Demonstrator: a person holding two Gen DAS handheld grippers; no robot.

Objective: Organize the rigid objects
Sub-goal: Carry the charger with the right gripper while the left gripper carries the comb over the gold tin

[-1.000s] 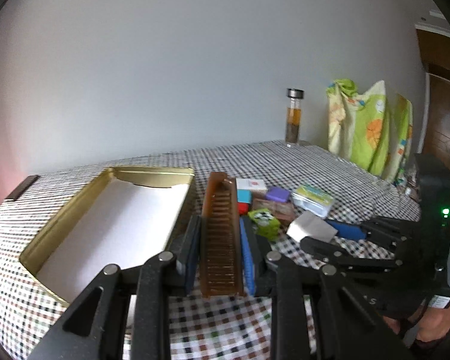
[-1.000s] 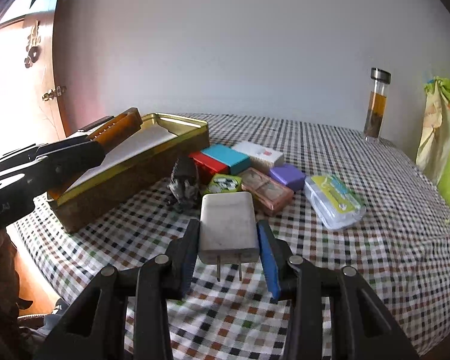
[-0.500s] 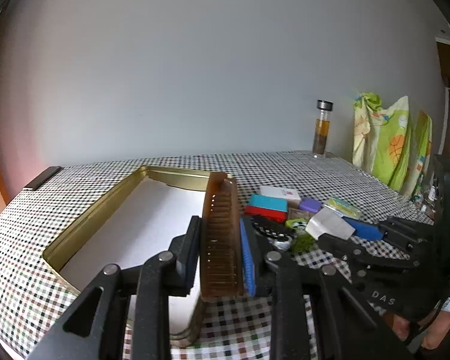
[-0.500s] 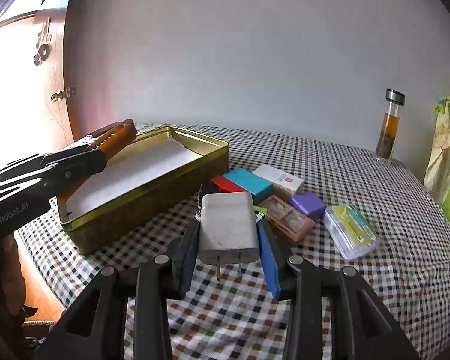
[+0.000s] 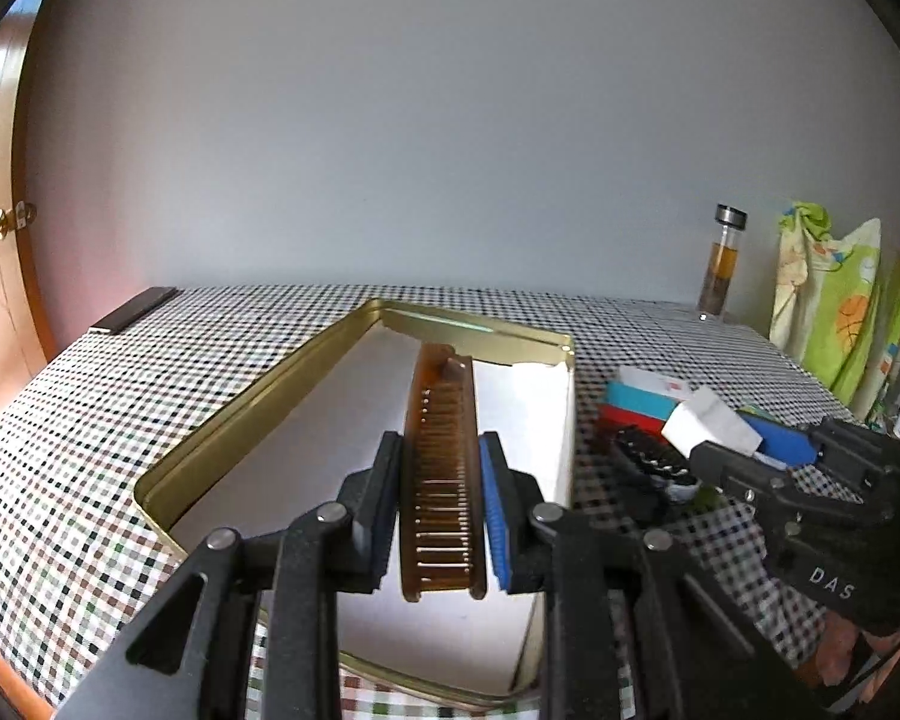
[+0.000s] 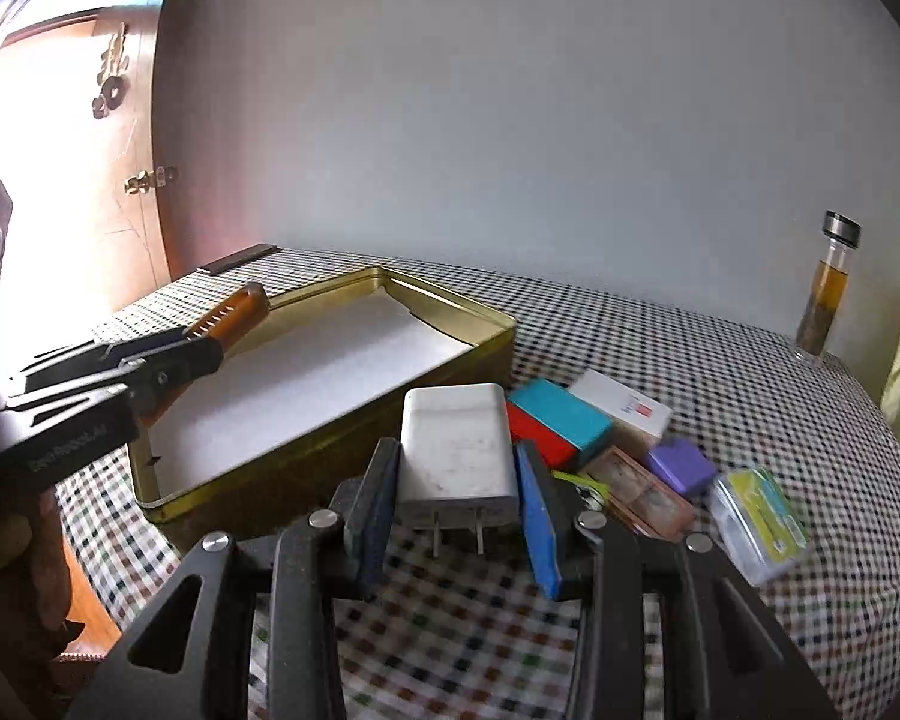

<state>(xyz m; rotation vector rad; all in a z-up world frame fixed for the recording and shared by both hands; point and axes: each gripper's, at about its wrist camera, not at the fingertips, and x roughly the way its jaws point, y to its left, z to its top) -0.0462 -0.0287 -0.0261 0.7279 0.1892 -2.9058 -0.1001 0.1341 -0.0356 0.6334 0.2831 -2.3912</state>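
The comb point(image 5: 444, 468) is see-through brown. The tin box point(image 6: 306, 384) is gold, with white paper inside. The charger point(image 6: 456, 450) is white. The bench point(image 5: 120, 420) wears a cloth of little black, white, brown and green checks. One small box point(image 6: 561, 420) is teal, one point(image 6: 534, 441) is red, and one point(image 6: 681, 468) is purple. The left claw point(image 5: 441, 516) is black with a blue pad. The bottle point(image 6: 825, 294) holds something amber. The wall point(image 5: 450, 120) is pale grey.
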